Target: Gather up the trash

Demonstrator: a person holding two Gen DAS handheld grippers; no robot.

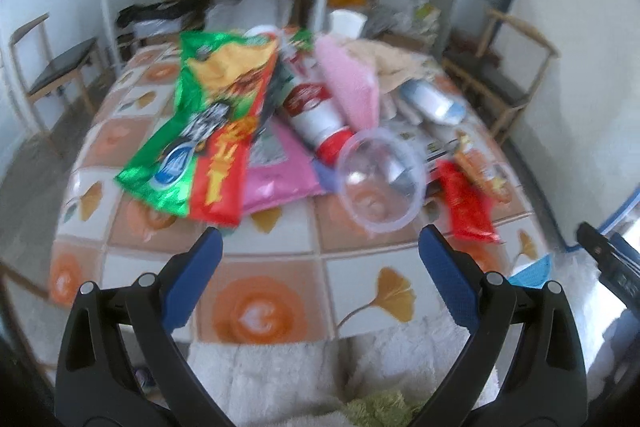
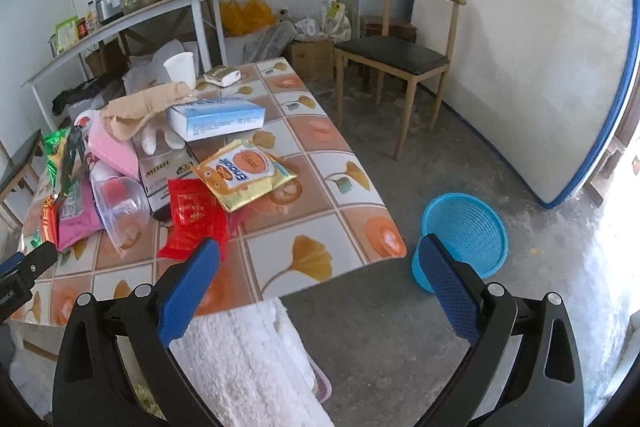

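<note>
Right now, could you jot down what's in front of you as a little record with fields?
Left gripper: open, empty
Right gripper: open, empty
Table: tiled cloth, cluttered
Nearest trash: red wrapper, clear plastic cup on its side
Other litter: green snack bag, yellow packet
Bin: blue basket on floor, right of table

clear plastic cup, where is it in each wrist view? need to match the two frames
Left wrist: clear plastic cup lies on its side right of centre, mouth toward the camera.
Right wrist: same cup at left, beside the pink packet.
Shared landmark: red packet, right of the cup in both.
</note>
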